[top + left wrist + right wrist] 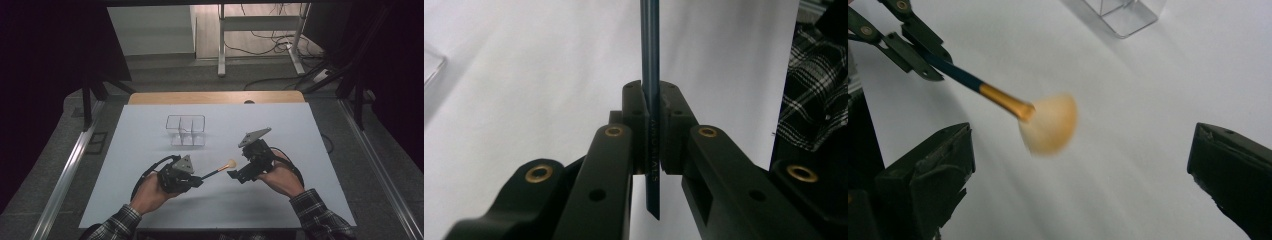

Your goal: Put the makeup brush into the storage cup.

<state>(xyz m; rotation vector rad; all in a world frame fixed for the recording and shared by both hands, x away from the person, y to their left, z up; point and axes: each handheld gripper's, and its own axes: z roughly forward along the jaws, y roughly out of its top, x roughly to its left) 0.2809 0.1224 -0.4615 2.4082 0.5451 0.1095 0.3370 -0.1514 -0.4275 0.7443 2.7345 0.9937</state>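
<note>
A makeup brush (216, 172) with a dark blue handle, gold ferrule and pale fan of bristles (231, 163) is held above the white table (150, 150). My left gripper (199, 181) is shut on the handle, which passes upright between its pads in the left gripper view (650, 60). My right gripper (235, 175) sits just right of the bristles, jaws wide open. In the right gripper view the bristle fan (1048, 122) hangs ahead of the open gripper (1080, 150), touching neither jaw.
A clear plastic organizer (186, 130) with dividers stands on the table behind the hands, seen also as a clear box (1125, 15) at the top of the right gripper view. A plaid sleeve (814, 100) shows at the right. Cables and a desk frame (260, 30) lie beyond the table.
</note>
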